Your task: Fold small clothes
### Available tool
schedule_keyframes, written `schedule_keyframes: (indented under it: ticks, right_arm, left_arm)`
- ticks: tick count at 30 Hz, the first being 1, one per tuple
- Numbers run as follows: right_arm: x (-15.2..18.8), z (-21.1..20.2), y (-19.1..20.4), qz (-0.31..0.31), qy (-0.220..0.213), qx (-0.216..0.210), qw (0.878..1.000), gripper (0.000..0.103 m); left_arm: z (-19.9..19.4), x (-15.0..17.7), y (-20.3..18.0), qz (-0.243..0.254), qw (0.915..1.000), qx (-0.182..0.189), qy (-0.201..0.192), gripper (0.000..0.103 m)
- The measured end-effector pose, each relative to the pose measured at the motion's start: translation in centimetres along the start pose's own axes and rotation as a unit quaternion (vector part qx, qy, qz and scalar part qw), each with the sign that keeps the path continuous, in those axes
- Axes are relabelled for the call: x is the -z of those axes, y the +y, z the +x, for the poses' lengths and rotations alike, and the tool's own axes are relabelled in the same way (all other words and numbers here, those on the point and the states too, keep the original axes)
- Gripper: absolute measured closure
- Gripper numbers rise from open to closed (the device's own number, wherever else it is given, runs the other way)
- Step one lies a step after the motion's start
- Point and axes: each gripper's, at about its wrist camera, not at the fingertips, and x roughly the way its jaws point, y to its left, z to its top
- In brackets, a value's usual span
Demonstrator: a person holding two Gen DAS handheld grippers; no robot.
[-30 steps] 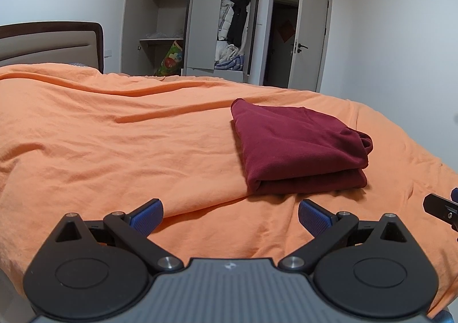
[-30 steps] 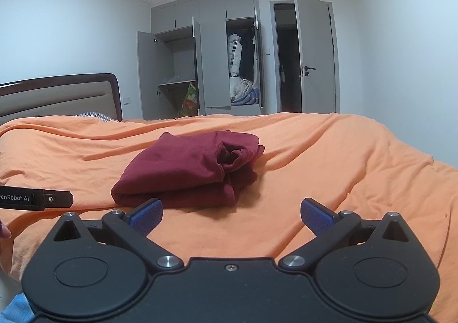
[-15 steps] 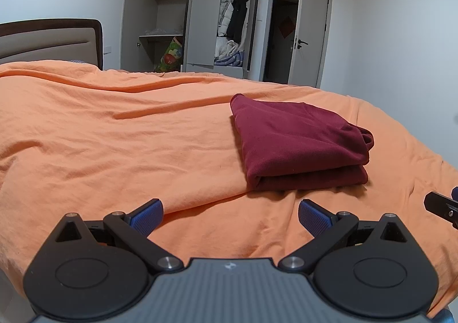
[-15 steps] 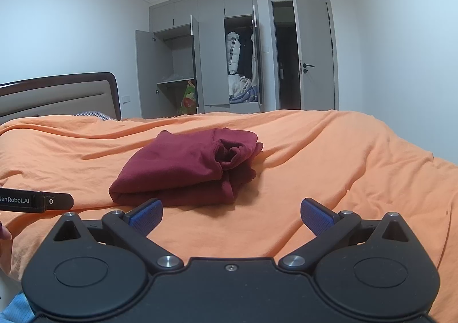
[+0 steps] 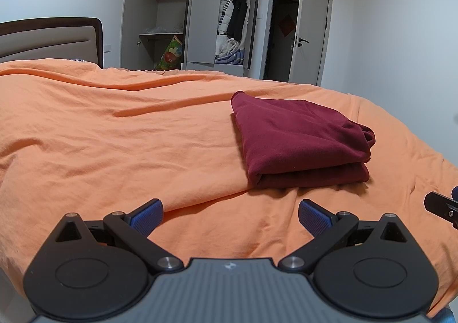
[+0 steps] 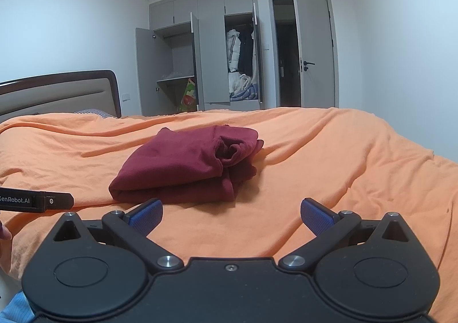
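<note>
The dark red garment lies folded into a compact, layered bundle on the orange bedspread, its thick folded edge facing the near side of the bed and its looser, bunched openings at the right end of the bundle in the right wrist view. Compared with a second ago the garment has not shifted or changed shape; only the cameras have drifted slightly, so it sits a little differently in each picture while both tools stay back from it. The left gripper hangs just short of the garment's near edge, jaws spread wide with nothing between the blue pads. The right gripper is likewise spread wide and empty, near the garment but not touching it. That suggests the fold on this piece is finished, or nearly so; the bunched end might merit a tidying tuck. Beyond the garment, past the far edge of the bed, an open wardrobe and a door stand.
</note>
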Motion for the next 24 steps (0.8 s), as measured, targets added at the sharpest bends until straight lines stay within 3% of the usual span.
schedule_keyframes:
  ticks: [24]
  right_arm:
    - [0.29,0.3,0.04,0.002,0.003,0.001,1.0,0.001]
  left_arm:
    - [0.19,0.12,0.11,0.0,1.0,-0.001,0.002,0.0]
